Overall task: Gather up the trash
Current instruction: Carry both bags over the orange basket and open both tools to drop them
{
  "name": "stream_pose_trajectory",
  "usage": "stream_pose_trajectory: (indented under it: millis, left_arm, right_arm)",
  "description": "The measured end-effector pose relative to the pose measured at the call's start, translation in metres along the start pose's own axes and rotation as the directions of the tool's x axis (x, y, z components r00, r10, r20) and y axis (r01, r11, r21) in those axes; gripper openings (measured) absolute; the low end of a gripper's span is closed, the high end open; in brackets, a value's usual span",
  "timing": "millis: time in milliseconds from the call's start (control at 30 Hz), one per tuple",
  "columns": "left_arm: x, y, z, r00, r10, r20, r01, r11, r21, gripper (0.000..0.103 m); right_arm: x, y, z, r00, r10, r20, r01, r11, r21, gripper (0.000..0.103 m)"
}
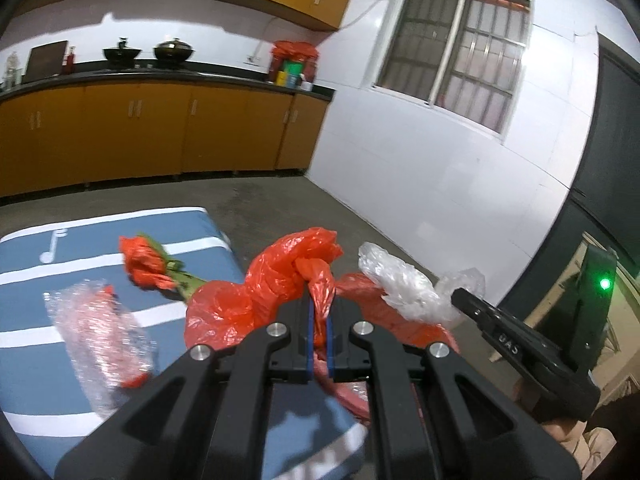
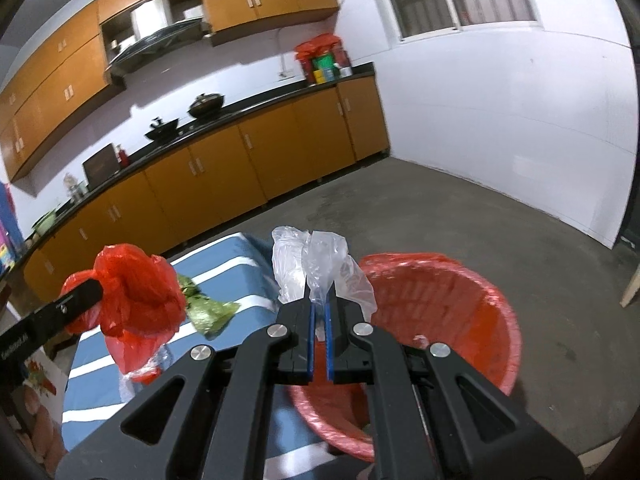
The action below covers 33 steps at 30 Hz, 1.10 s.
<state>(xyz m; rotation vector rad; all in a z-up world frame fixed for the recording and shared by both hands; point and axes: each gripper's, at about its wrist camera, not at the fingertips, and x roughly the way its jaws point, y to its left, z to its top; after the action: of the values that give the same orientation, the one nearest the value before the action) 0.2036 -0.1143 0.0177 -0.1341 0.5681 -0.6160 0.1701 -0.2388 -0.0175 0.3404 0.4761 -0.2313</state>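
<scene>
A crumpled red plastic bag (image 1: 280, 276) is pinched between the blue pads of the left gripper (image 1: 320, 320), whose jaws are closed on a twisted strip of it. To the right, a clear plastic bag (image 1: 404, 284) is gripped at the tip of the right gripper (image 1: 464, 298). On the blue striped table (image 1: 36, 312) behind, a bubble-wrap piece (image 1: 100, 332) and a small red bag with green leaves (image 1: 148, 260) are seen lying apart.
</scene>
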Motion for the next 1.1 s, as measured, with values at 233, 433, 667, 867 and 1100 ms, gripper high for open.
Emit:
stream_pose_trajectory:
  millis: [233,433,667,867,1100]
  left_arm:
    - [0.022,-0.031,-0.008,0.996,-0.078,-0.041,0.079,0.997,0.025,0.006]
    - [0.041,-0.054,-0.014,0.989,-0.124,-0.076,0.127,0.991,0.039,0.006]
    - [0.062,-0.074,-0.021,0.98,-0.171,-0.102,0.177,0.983,0.048,0.006]
    - [0.087,-0.079,-0.03,0.97,-0.198,-0.142,0.206,0.977,0.048,0.006]
    - [0.113,-0.08,-0.043,0.958,-0.196,-0.207,0.207,0.978,0.033,0.024]
  right_arm:
    - [-0.008,-0.025,-0.001,0.998,-0.061,0.01,0.06,0.997,0.042,0.004]
    - [-0.014,-0.039,-0.003,0.995,-0.099,0.013,0.098,0.993,0.067,0.004]
    - [-0.016,-0.056,-0.001,0.991,-0.135,0.015,0.133,0.987,0.095,0.004]
    - [-0.01,-0.064,-0.002,0.989,-0.149,0.003,0.147,0.983,0.109,0.004]
    - [0.005,-0.07,-0.003,0.989,-0.14,-0.041,0.145,0.981,0.128,0.01]
